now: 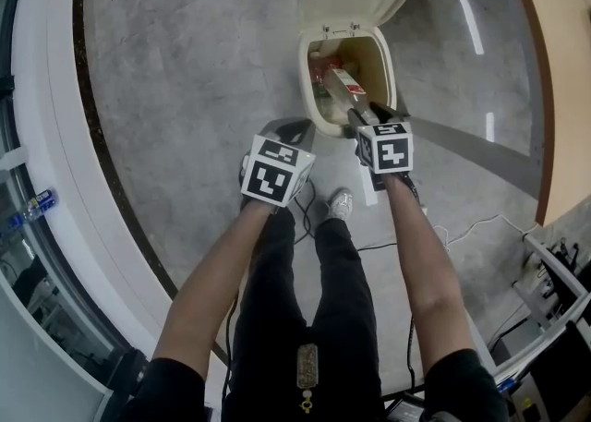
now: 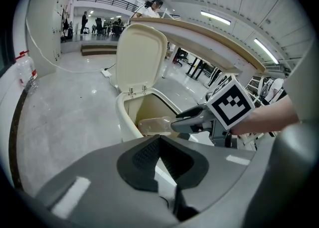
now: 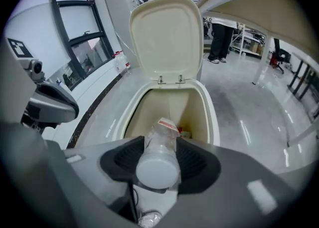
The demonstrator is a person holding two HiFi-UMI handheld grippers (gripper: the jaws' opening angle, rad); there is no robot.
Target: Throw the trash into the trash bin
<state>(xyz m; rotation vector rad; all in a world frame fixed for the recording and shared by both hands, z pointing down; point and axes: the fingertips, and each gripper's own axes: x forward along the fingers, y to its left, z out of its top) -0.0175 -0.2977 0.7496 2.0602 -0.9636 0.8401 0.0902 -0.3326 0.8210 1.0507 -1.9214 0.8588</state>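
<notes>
1. Right gripper view shows the right gripper (image 3: 160, 141) with its jaws standing wide. Their ribbed black pads are pressed on either side of a clear plastic bottle (image 3: 158, 169).
2. The bottle's long axis runs along the jaws. Its round pale end faces the camera, and its far end, bearing a red-and-white label, points down into the mouth of the trash bin (image 3: 210, 118).
3. From the head view, the bottle slants across the bin's near rim, with its tip inside the opening.
4. The bottle is thin, translucent and crumpled. The bin is smooth cream plastic, a rounded rectangle, with its hinged lid (image 3: 167, 35) upright.
5. The left gripper (image 2: 159, 138) has its jaws together at the tips with nothing between them, and it is short of the bin.
</notes>
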